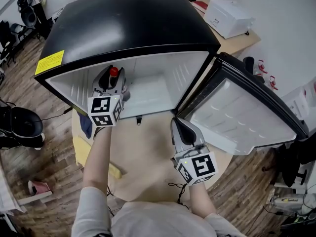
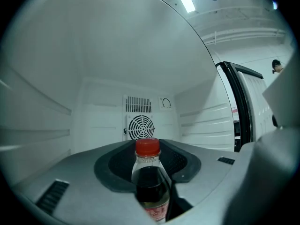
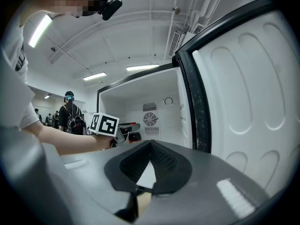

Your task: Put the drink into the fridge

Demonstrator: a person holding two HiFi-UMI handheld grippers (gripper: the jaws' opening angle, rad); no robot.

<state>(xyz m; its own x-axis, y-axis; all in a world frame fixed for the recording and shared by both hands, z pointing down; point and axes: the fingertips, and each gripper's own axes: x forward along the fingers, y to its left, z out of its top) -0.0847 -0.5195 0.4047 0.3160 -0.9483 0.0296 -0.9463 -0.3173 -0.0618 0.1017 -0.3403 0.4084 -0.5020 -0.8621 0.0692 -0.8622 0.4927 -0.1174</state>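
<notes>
Drink (image 2: 150, 184) in left gripper (image 1: 113, 79), inside fridge (image 1: 128, 23).

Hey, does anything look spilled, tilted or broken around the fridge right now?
Nothing stands out. The cola bottle is held upright in the left tool with its red cap on, inside the open fridge. No spill shows, and the door looks intact.

fridge (image 1: 133, 28): black, door open | drink (image 2: 151, 182): dark bottle, red cap, upright, inside fridge
</notes>
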